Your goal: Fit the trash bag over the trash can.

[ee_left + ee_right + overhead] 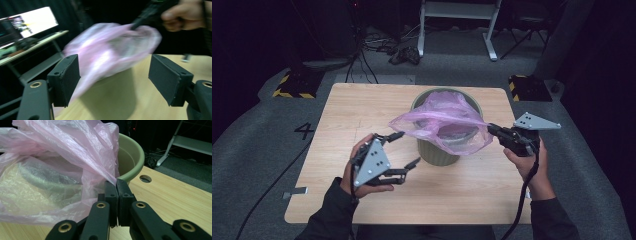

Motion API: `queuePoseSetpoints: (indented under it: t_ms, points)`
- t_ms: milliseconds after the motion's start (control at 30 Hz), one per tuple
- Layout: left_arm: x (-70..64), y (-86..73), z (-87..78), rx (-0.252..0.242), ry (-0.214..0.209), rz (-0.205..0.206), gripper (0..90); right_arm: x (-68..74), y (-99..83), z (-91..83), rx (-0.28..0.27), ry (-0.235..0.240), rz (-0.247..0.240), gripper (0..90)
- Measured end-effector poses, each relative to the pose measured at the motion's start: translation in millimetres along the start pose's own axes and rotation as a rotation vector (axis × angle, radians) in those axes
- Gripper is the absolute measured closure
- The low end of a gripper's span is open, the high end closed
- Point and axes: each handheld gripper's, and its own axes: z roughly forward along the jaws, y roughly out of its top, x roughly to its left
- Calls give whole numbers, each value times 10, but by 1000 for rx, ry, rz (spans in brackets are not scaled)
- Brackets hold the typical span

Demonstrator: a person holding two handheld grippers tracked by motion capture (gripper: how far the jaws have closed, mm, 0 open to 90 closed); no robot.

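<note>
- Right gripper (116,185): jaws pressed tight together, pinching a thin edge of the pink bag (57,167), low in the middle of the right gripper view.
- In the high view, right gripper (492,129) at the right of the frame, tips just touching the right side of the pink bag (442,122).
- Left gripper (404,149) at lower left of the high view: jaws spread wide, holding nothing.
- Same wide gap in the left gripper view, left gripper (113,75), with the blurry pink bag (110,50) straight ahead between the two black pads and a bit above them.
- Loose tip of the bag sticking out toward the left of the high view, very near the upper jaw of the left gripper but not caught.
- Bag stretched sideways across the frame, from that loose tip on the left over to the pinched edge on the right.
- Left gripper likely the one to move next: bag edge right in front of its open jaws, a short reach up and right in the high view.
- Bag thin, see-through, crinkly, pale pink and purple, puffed up and floppy.
- Bag sitting on top of the green bin (437,152), partly draped over the rim, not yet pulled neatly around it.
- Green bin (131,157) round, open at the top, standing upright in the middle of the wooden table (357,110).
- Bin (112,97) just behind the bag in the left gripper view, low in the middle.
</note>
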Motion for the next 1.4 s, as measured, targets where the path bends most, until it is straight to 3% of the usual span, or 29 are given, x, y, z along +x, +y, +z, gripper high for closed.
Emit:
queuePoseSetpoints:
  t_ms: [100, 167, 267, 333, 400, 433, 500, 567, 633, 700, 733, 800, 900, 967, 1000, 1100, 1133, 1167, 1233, 1333, 1400]
  points:
    - [-166, 60, 189, 35, -60, 42, 287, 26, 14, 14, 7, 10, -13, 821]
    - [-227, 85, 306, 80, -37, 94, 331, 39, 17, 15, 7, -6, -13, 754]
    - [-166, 68, 362, 85, -41, 73, 383, 71, 18, -16, 1, -39, -31, 555]
    - [-94, 31, 371, 122, 14, 90, 391, 104, 14, -72, -21, -35, -58, 474]
    - [27, -19, 358, 128, 20, 65, 405, 134, 10, -141, -38, -21, -56, 416]
    - [82, -43, 344, 137, 48, 54, 404, 146, 10, -175, -50, 4, -48, 395]
    - [197, -89, 312, 119, 36, 2, 399, 183, 12, -230, -61, 18, -34, 335]
    - [259, -125, 315, 134, 54, -5, 387, 238, 13, -267, -60, 45, -41, 302]
    - [322, -157, 337, 140, 44, -49, 359, 301, 13, -293, -63, 74, -57, 265]
    - [367, -172, 352, 135, 56, -70, 310, 386, 20, -320, -65, 60, -81, 214]
    - [389, -176, 351, 119, 52, -99, 290, 417, 20, -336, -65, 59, -92, 214]
    - [415, -181, 341, 98, 51, -117, 247, 483, 13, -377, -85, 84, -111, 213]
    - [443, -182, 348, 90, 44, -141, 192, 553, -23, -375, -80, 90, -89, 191]
    - [458, -186, 342, 72, 40, -164, 181, 558, -58, -336, -76, 89, -55, 176]
    - [468, -191, 345, 65, 32, -178, 170, 551, -79, -308, -76, 113, -27, 170]
    - [508, -203, 394, 78, 30, -196, 178, 531, -127, -234, -70, 115, 27, 177]
    - [528, -208, 417, 79, 21, -208, 217, 522, -139, -209, -68, 138, 46, 204]
    - [542, -211, 443, 89, 37, -207, 273, 516, -148, -186, -65, 149, 52, 230]
    - [576, -223, 489, 96, 31, -219, 389, 518, -162, -137, -55, 150, 53, 347]
    - [616, -249, 547, 118, 73, -216, 523, 526, -175, -80, -40, 150, 45, 522]
    - [637, -263, 562, 136, 107, -199, 676, 526, -186, -52, -48, 166, 32, 668]
